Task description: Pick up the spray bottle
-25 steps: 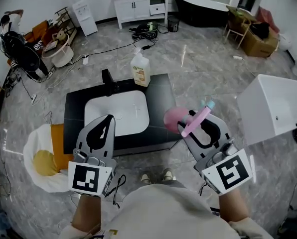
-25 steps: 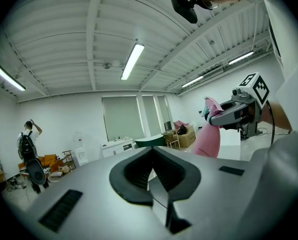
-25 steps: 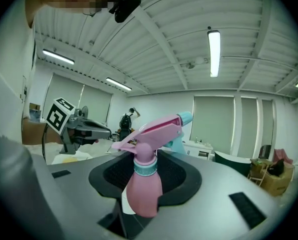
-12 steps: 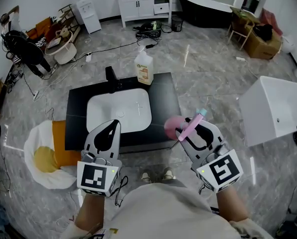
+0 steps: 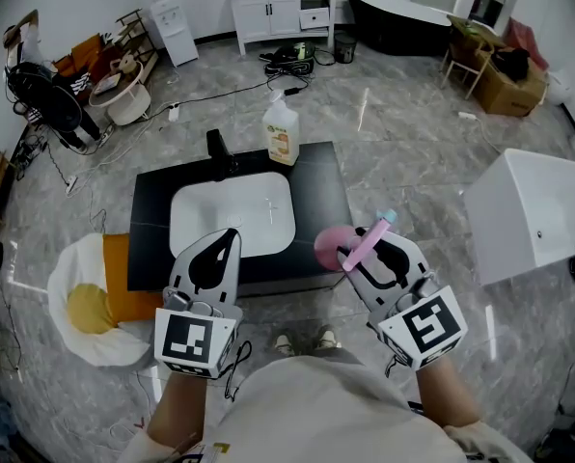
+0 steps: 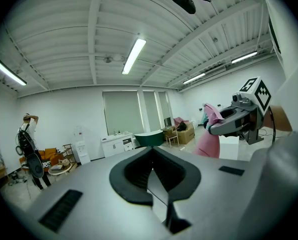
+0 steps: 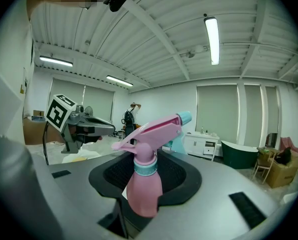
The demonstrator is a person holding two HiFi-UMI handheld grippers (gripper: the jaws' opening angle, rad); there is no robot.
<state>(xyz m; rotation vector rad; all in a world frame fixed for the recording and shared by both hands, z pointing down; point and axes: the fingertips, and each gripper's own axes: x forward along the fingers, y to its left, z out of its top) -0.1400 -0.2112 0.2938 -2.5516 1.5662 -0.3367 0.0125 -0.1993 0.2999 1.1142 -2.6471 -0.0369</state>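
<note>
A person stands at a black counter (image 5: 318, 193), the right gripper (image 5: 365, 247) clamped on a pink spray bottle (image 7: 143, 186). The bottle is held upright in the air by the counter's front right corner. The left gripper (image 5: 220, 246), jaws pressed together and empty, hovers over the near edge of the white basin (image 5: 232, 215).

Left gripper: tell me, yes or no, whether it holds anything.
No, the left gripper view shows the left gripper with its jaws closed together and nothing between them.
</note>
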